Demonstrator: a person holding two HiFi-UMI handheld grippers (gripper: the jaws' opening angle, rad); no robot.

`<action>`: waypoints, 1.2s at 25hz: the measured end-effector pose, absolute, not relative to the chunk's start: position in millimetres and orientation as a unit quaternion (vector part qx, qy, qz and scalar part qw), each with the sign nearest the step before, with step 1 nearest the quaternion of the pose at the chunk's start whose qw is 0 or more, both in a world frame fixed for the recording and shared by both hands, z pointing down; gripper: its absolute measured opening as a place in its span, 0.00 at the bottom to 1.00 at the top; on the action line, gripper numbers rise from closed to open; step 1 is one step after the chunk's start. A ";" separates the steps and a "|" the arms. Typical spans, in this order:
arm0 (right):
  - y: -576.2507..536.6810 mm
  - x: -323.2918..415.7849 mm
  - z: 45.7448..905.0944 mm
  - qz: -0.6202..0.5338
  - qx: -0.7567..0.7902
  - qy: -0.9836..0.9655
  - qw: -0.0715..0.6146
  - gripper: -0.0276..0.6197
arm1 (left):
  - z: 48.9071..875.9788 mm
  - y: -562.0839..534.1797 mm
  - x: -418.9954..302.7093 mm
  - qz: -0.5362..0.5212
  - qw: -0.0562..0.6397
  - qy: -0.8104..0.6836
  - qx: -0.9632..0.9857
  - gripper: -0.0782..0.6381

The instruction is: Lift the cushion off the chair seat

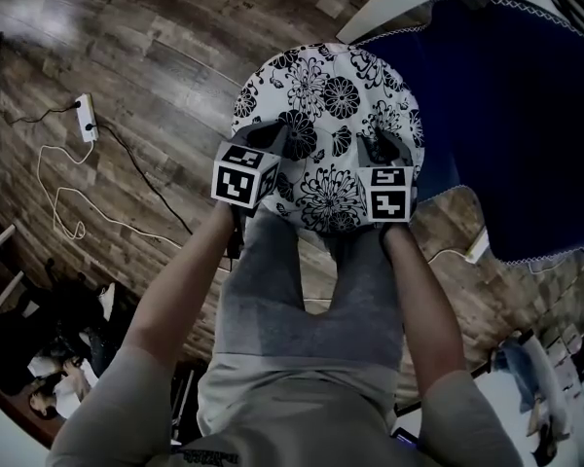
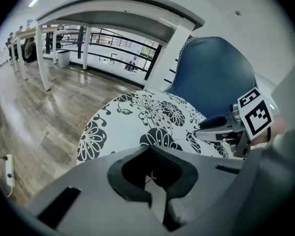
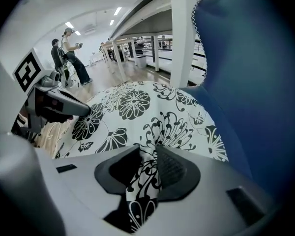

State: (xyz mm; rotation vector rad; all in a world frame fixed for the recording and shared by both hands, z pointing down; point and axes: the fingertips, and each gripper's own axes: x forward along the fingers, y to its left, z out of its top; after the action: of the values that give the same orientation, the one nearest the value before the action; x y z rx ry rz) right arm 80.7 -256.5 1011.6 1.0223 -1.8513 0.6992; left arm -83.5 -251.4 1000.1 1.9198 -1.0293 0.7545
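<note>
Wood-plank flooring (image 1: 156, 47) spreads beneath a chair whose blue backrest (image 1: 506, 115) rises just beyond and to the right of the right gripper (image 3: 148, 173). Round and white with black flowers, the cushion (image 1: 331, 105) lies flat over the chair seat and stretches away ahead of both grippers. They sit side by side at its near edge, apart from each other. The right gripper is clenched on that edge: a fold of the flowered fabric stands pinched between its two pads and hangs down behind them. The left gripper (image 2: 155, 181) likewise has its jaws drawn close, with a pale sliver of the cushion's rim caught between them. The left marker cube (image 1: 243, 175) and the right marker cube (image 1: 390, 193) sit just behind the jaws, on the person's side. Well off to the left of the left gripper, a white power strip (image 1: 86, 117) lies on the flooring, its white cable (image 1: 58, 197) looping back toward the person. A white table leg (image 3: 183, 38) stands beyond the cushion, ahead of the right gripper.
</note>
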 end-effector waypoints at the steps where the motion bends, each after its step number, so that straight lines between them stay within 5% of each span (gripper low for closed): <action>1: -255.9 79.7 1010.5 0.281 0.411 -0.747 0.441 0.18 | 998.7 -250.7 -83.4 0.304 0.398 -0.410 0.762 0.12; 5: -254.7 77.7 1001.5 0.280 0.426 -0.744 0.431 0.05 | 989.0 -244.3 -82.0 0.309 0.387 -0.418 0.762 0.12; 19: -285.2 64.8 859.7 0.236 0.473 -0.784 0.325 0.05 | 882.7 -265.9 -100.7 0.281 0.320 -0.460 0.779 0.12; 30: -283.4 79.2 633.4 0.180 0.520 -0.811 0.201 0.05 | 709.3 -264.1 -93.0 0.233 0.252 -0.488 0.803 0.12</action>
State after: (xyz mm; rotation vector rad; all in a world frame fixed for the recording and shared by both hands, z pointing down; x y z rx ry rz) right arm 79.2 -283.4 633.4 1.4533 -2.2650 0.5022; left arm -93.0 -264.1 709.3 2.1831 -1.3268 0.6341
